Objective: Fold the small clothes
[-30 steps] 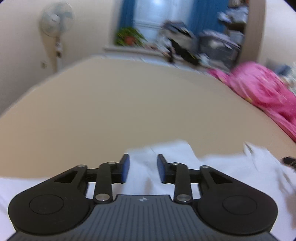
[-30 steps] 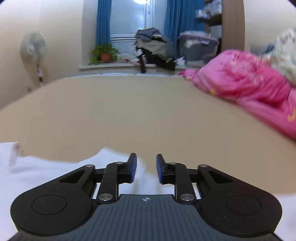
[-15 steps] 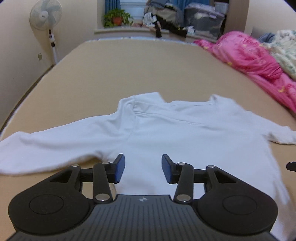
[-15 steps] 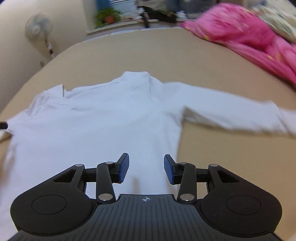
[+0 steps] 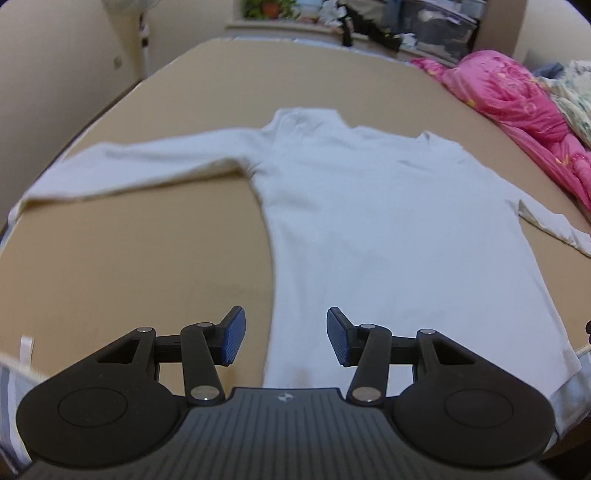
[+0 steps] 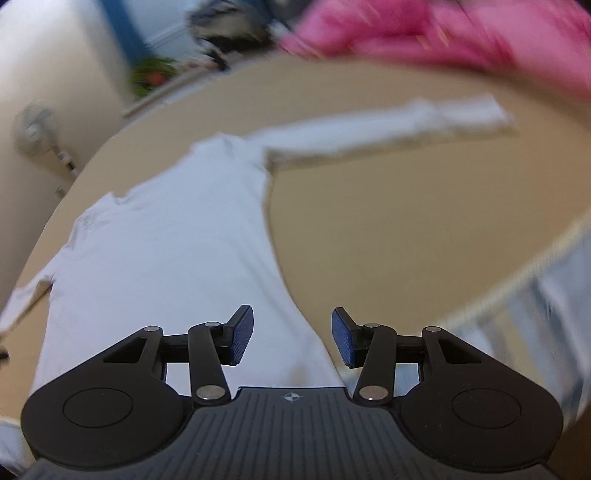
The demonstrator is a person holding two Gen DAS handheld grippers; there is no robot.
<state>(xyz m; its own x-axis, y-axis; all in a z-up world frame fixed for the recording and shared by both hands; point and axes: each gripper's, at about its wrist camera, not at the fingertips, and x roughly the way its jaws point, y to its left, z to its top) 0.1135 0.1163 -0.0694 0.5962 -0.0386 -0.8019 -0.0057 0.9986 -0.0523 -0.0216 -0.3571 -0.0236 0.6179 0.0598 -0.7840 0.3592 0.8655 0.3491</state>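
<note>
A white long-sleeved shirt [image 5: 388,229] lies flat on the tan bed [image 5: 129,266], collar away from me, both sleeves spread out sideways. My left gripper [image 5: 284,341] is open and empty, hovering above the shirt's lower left hem. In the right wrist view the same shirt [image 6: 166,251] is blurred, with its right sleeve [image 6: 388,129] stretched to the right. My right gripper [image 6: 291,339] is open and empty above the shirt's lower right hem.
A pink quilt [image 5: 524,110] is heaped along the bed's right side. A windowsill with a plant [image 5: 266,7] and piled items [image 5: 424,26] lies beyond the far edge. A fan [image 6: 37,129] stands by the left wall. Striped fabric [image 6: 554,295] hangs at the bed's near edge.
Both grippers have pulled back and risen from the shirt's collar to its hem, and both have opened wider. The shirt now lies spread out in full view.
</note>
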